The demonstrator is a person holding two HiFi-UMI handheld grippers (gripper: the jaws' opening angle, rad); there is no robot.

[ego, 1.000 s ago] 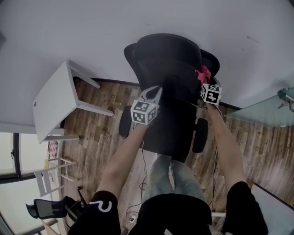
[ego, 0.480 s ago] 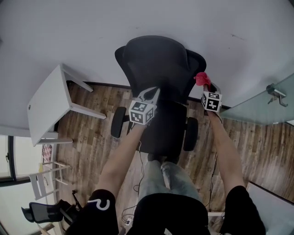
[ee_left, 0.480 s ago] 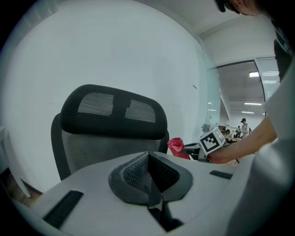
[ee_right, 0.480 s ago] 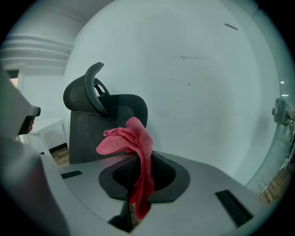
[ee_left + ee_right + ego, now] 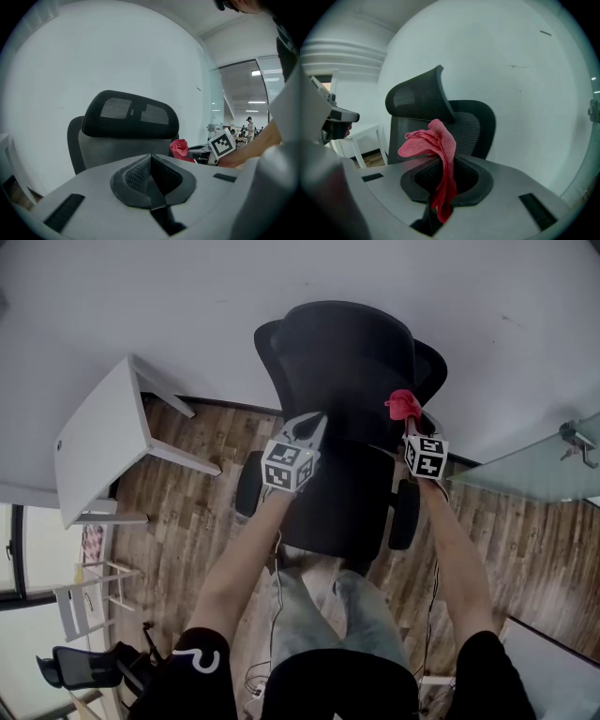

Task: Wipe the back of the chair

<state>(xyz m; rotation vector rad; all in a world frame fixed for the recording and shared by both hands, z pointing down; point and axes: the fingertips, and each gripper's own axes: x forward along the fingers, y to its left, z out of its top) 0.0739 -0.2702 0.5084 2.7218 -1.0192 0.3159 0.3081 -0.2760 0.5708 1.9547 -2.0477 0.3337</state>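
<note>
While the right claw [image 5: 440, 187] pinches the red cloth [image 5: 433, 140], drag across the chair back [image 5: 469, 126] could strip it free; the left claw [image 5: 151, 180] sits closed, empty.

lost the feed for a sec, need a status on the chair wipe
Left gripper shut, empty, near chair back. Right gripper shut on red cloth, at chair back's right edge; contact unclear. Nothing between cloth and chair back.

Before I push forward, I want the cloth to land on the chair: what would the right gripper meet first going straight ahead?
Most likely the chair's mesh backrest, just below the headrest. The right gripper, shut on the red cloth, points at it; the gap is hard to judge.
</note>
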